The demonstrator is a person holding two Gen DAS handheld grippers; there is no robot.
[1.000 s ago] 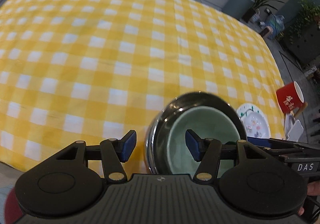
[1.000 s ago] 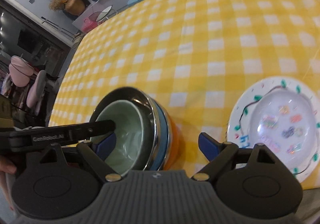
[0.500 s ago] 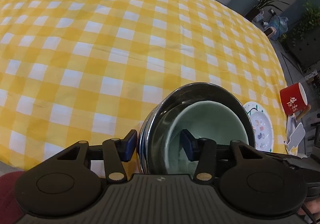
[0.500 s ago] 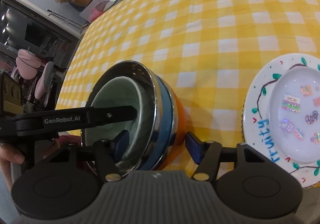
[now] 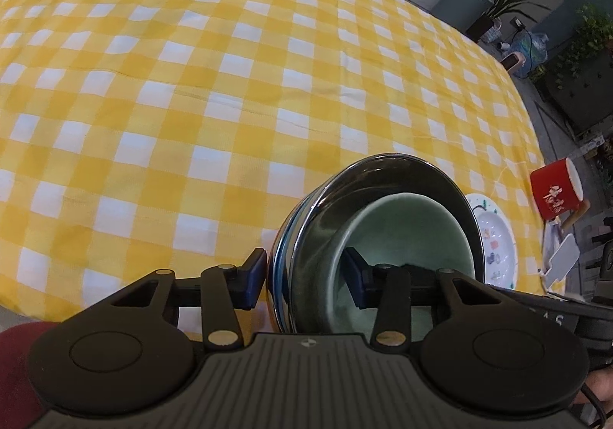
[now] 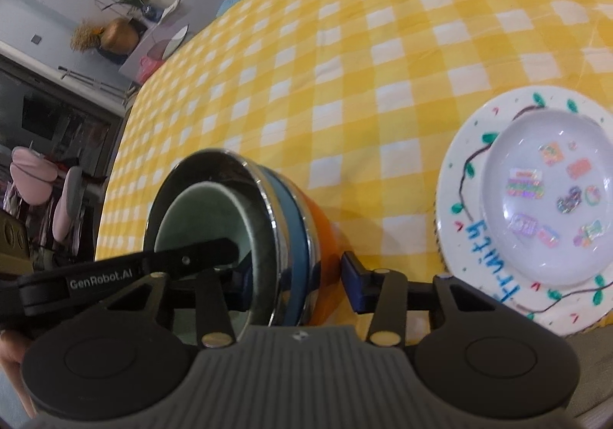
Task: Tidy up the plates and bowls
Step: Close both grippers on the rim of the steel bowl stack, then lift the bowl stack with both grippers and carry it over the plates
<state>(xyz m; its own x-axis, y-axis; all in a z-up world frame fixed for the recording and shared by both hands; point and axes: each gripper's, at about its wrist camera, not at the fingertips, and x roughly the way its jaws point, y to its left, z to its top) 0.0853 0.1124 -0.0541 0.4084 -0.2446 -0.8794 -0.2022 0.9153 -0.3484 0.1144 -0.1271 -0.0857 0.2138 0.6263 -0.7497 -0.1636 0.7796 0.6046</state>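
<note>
Step in hand: two-handed pickup of the nested bowl stack (image 6: 245,229) at the near edge of the yellow-checked worktop (image 5: 230,84), by the look of it.
Left hand-held gripper (image 5: 302,281): jaws just closing, straddling the stack's wall on its side, one pad outside, one inside the green bowl (image 5: 402,233); firm contact cannot be told.
Right hand-held gripper (image 6: 297,283): jaws likewise closing across the opposite wall; its outer pad looks just short of the orange bowl (image 6: 320,222).
Stack: green bowl inside steel bowl (image 6: 264,206), then blue, then orange; mouths up, round, no long axis.
Decorated plate (image 6: 536,199): lies flat, just beside the stack.
Next move: finish both pinches, then lift level, together.
</note>
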